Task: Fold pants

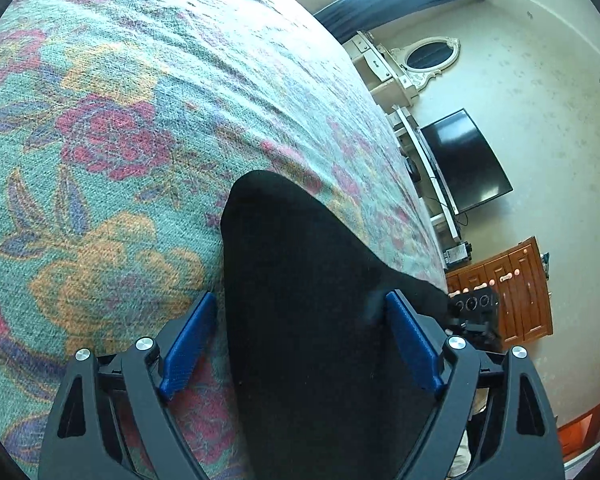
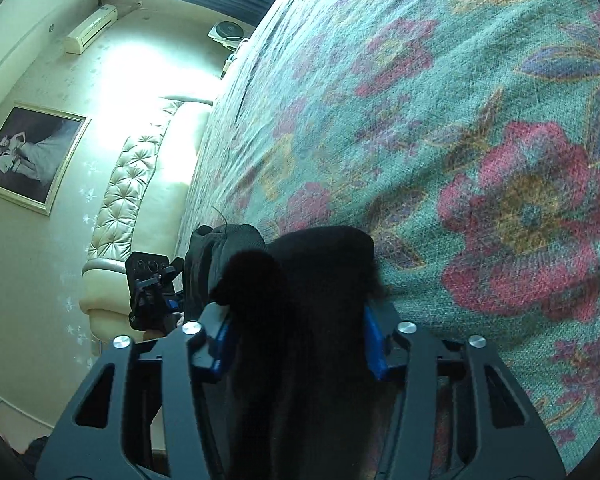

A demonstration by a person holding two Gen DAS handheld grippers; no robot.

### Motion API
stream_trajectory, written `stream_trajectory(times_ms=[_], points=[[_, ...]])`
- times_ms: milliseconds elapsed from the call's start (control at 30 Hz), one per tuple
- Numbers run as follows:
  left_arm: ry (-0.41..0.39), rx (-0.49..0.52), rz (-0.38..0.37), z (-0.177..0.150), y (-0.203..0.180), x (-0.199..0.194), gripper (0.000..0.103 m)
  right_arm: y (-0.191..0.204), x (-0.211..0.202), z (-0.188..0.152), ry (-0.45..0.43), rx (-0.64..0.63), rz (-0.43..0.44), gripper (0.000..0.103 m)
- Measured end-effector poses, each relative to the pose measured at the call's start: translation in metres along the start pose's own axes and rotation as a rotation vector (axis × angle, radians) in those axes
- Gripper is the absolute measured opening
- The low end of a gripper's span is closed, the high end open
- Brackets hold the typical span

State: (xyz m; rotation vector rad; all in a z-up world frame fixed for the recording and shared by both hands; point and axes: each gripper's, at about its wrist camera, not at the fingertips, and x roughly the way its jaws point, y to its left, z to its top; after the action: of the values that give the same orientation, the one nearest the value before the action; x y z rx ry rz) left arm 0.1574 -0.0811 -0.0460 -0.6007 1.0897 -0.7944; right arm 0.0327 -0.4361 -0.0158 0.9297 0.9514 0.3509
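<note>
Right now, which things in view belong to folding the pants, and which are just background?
Job:
black pants
left hand-held gripper, open around the cloth
right hand-held gripper, open around the cloth
floral bedspread under them

Background:
television
oval mirror
wooden drawers
framed picture

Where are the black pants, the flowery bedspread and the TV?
black pants [image 1: 300, 280]: left wrist view, middle of the dark cloth.
flowery bedspread [image 1: 112, 136]: left wrist view, on a red flower.
TV [image 1: 466, 160]: left wrist view, middle of the dark screen.
</note>
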Motion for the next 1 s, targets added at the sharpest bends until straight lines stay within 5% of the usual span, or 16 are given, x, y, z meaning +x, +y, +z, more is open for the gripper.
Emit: stream_trajectory(times_ms=[33,133,267,567,1000], points=[[-0.007,-0.005,-0.014,0.000,-0.001,0.001,0.081,-0.001,0.000,-0.002,-0.007,0.009,0.009,0.038],[0.009,-0.005,0.049,0.001,-0.002,0.011,0.044,-0.002,-0.002,-0.009,-0.027,0.020,0.023,0.034],[-0.009,0.028,0.074,-0.003,-0.008,0.007,0.030,0.008,-0.001,-0.010,-0.047,0.014,0.025,0.032],[-0.068,0.034,0.128,0.017,-0.007,-0.016,0.027,0.043,0.028,0.015,-0.058,-0.034,0.055,0.029],[-0.178,-0.005,0.279,0.087,0.049,-0.075,0.027,0.083,0.158,0.091,0.044,-0.032,0.112,0.029]])
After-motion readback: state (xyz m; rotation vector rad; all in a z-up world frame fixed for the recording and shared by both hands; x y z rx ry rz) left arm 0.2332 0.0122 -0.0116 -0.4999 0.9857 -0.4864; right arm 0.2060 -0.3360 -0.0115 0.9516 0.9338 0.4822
